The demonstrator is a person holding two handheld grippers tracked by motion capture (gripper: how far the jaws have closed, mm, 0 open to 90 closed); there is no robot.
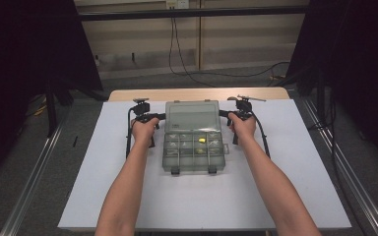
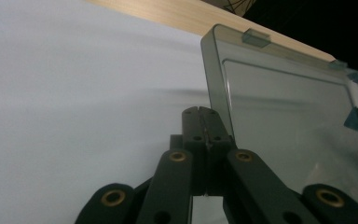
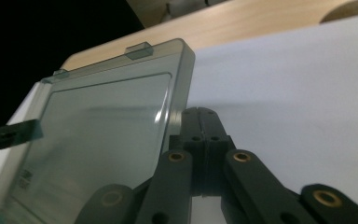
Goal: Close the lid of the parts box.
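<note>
Flanking the organizer box [image 1: 193,142] at centre of the white mat [image 1: 103,187]: left gripper [image 1: 153,118] just beside lid [image 2: 289,126] left edge, right gripper [image 1: 225,115] just beside lid right edge. Both jaw pairs fully closed, holding nothing. Bare mat near, left and right.

Both forearms reach forward, level and apart; the left tongs [image 1: 158,117] and right tongs [image 1: 223,114] point inward, jaws fully closed together.

Lab recording bay, black curtains [image 1: 24,54], floor rails [image 1: 34,167]
</note>
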